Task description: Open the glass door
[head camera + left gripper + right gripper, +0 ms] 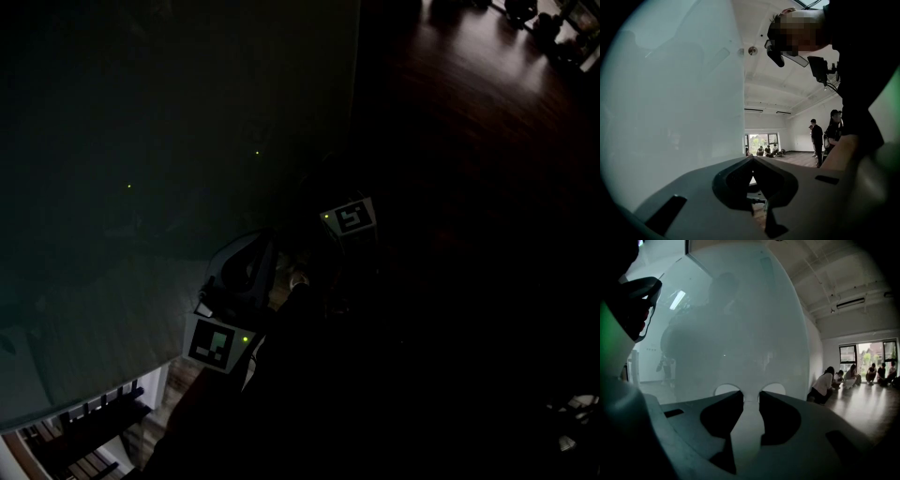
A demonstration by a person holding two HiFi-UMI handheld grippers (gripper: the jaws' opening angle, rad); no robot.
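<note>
Directly ahead of the right tongs stands the glass door.

Head view steeply down (very dark), both gripper views close against the glass door, shared by all.

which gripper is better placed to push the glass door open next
Probably right: the right gripper faces the glass door squarely, jaws apart. The left gripper is shut, aimed past the door's edge.
</note>
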